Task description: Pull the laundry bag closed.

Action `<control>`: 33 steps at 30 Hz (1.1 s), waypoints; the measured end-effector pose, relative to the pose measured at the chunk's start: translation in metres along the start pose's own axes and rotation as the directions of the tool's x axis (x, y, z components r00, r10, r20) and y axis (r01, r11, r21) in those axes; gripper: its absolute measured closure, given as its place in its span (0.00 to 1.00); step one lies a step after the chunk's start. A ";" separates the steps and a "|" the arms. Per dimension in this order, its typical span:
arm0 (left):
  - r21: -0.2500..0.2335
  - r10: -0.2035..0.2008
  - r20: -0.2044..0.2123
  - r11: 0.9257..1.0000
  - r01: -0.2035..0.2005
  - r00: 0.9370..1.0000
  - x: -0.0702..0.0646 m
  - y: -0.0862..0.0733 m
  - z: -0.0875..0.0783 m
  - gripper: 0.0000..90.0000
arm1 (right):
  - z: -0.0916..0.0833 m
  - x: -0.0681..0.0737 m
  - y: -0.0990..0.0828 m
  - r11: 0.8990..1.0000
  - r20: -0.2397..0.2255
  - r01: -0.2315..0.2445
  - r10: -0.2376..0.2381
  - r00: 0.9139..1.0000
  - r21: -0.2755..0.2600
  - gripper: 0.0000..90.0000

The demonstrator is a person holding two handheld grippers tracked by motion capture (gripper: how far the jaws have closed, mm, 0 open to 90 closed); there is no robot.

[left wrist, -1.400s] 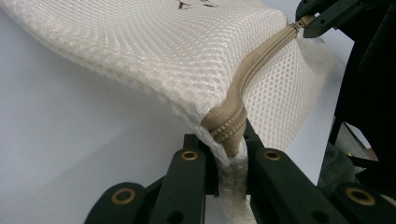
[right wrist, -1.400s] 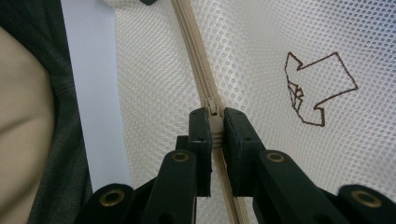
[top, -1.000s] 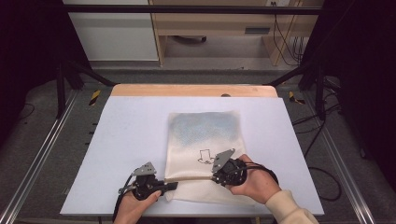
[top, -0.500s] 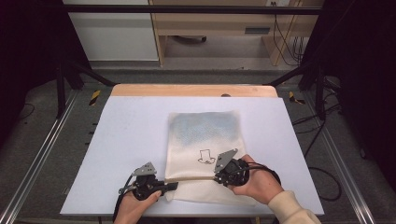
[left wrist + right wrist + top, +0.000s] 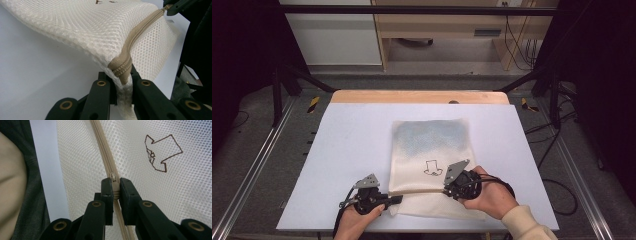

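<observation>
Not much has moved in the last second: left tongs (image 5: 399, 198) stay clamped on the zipper end of the mesh laundry bag (image 5: 432, 150) at the bench's (image 5: 352, 140) 6 o'clock edge, right tongs (image 5: 114, 185) still pinching the zipper pull (image 5: 113, 177), so the unzipping looks stalled mid-track.

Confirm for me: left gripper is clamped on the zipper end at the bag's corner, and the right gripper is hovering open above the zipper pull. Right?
Not quite. The left gripper is clamped on the zipper end at the mesh bag's corner, as you said. But the right gripper is not hovering open: the right gripper view shows its jaws shut on the zipper pull.
</observation>
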State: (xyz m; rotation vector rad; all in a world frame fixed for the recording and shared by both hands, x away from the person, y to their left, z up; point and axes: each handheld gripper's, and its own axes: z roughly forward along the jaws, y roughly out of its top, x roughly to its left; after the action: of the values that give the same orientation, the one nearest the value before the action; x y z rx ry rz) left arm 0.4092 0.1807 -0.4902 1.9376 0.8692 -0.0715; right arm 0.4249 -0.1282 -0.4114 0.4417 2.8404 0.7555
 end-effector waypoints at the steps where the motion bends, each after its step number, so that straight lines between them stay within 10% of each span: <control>1: -0.001 0.000 0.001 1.000 0.000 1.000 0.000 0.000 0.000 0.94 | 0.000 0.000 0.000 1.000 -0.001 -0.001 0.001 1.000 -0.001 0.91; 33: 0.002 0.002 -0.005 1.000 -0.002 1.000 0.000 0.000 0.000 0.94 | -0.010 -0.004 -0.018 0.999 0.023 -0.030 0.031 0.999 -0.013 0.91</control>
State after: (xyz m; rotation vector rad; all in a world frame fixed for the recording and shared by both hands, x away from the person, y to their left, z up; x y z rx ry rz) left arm 0.4094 0.1809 -0.4903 1.9415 0.8701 -0.0665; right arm 0.4219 -0.1492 -0.4119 0.4899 2.8123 0.7680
